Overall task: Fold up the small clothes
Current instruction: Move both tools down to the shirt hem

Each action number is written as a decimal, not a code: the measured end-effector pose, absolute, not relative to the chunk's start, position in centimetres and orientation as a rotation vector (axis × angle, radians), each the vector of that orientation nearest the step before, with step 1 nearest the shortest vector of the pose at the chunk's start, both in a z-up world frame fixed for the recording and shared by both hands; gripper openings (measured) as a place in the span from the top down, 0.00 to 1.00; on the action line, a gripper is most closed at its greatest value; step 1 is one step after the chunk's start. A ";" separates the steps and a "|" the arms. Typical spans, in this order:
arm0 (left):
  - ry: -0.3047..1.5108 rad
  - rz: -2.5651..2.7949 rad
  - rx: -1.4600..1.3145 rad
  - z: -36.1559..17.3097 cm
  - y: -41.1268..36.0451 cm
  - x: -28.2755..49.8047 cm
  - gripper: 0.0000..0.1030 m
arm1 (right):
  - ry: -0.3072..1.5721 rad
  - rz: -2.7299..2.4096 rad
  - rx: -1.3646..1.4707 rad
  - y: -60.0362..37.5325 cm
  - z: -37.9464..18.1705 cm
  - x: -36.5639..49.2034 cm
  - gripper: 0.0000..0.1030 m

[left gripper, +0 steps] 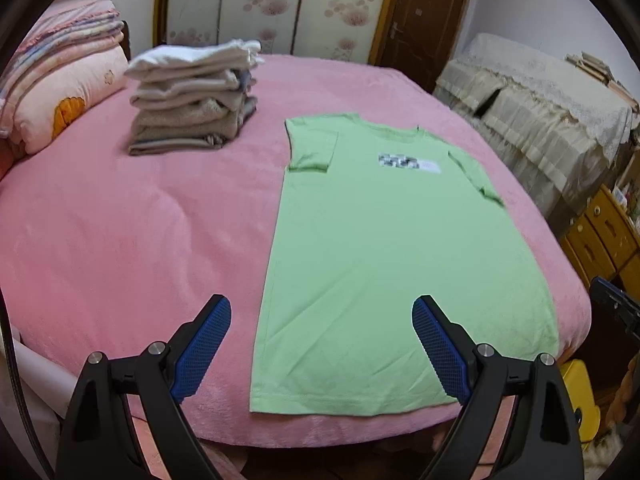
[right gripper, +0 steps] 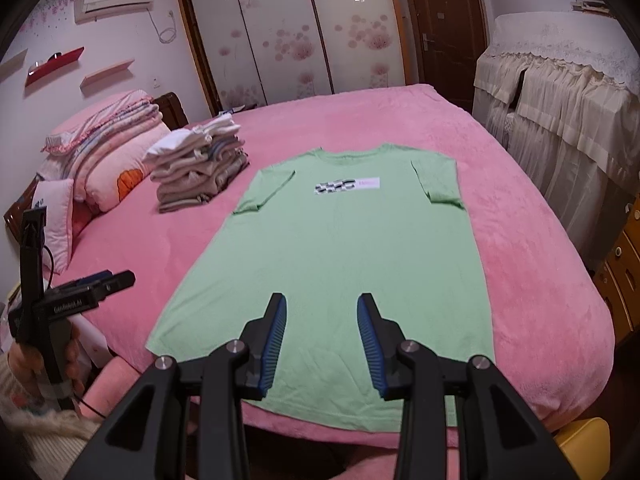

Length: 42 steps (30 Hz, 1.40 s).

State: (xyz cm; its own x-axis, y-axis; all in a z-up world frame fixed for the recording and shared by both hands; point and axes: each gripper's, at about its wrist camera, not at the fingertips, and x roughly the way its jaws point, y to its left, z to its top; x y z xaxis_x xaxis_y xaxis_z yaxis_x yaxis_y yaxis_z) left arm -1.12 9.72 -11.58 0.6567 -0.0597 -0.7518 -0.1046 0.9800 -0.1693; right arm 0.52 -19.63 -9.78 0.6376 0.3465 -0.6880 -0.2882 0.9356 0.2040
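Seemingly cotton, smooth green T-shirt flat on fuzzy blanket

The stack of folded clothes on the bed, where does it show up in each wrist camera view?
Left wrist view: the stack of folded clothes sits upper left, beyond and left of the green T-shirt.
Right wrist view: the stack sits left of centre, beside the shirt's left sleeve.
Shared landmark: the flowered wardrobe doors behind the bed.

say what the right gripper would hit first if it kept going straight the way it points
Probably the green t-shirt lying flat on the pink blanket: the right gripper is open, angled down over its lower half, nothing between. Exact depth is unclear.
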 end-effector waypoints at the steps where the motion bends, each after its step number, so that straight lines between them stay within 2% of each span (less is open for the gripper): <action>1: 0.863 0.023 -0.203 -12.1 9.9 -1.1 0.11 | 0.811 0.359 0.076 -19.9 -10.3 0.5 0.64; 13: 0.940 0.033 -0.267 -16.8 12.4 -1.4 0.12 | 0.858 0.319 0.064 -22.2 -13.9 0.4 0.64; 17: 0.992 0.022 -0.264 -18.5 12.4 -1.1 0.19 | 0.879 0.304 0.057 -23.0 -15.1 0.5 0.64; 19: 1.023 0.011 -0.271 -19.6 12.4 -0.9 0.26 | 0.894 0.294 0.057 -23.6 -15.8 0.6 0.64; 26: 1.090 -0.015 -0.299 -22.3 12.7 -0.4 0.35 | 0.976 0.258 0.057 -26.4 -19.0 1.1 0.64; 42: 1.095 -0.121 -0.343 -23.6 13.0 0.5 0.36 | 1.064 0.173 0.182 -33.0 -22.5 1.4 0.64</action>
State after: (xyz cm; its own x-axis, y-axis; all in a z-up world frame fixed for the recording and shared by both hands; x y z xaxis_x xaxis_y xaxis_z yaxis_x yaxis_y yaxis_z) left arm 0.48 13.01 -23.61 0.4574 -0.2641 -0.8491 -0.0717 0.9408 -0.3312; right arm 1.43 -33.01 -22.49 0.4747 0.2280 -0.8501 -0.0524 0.9715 0.2313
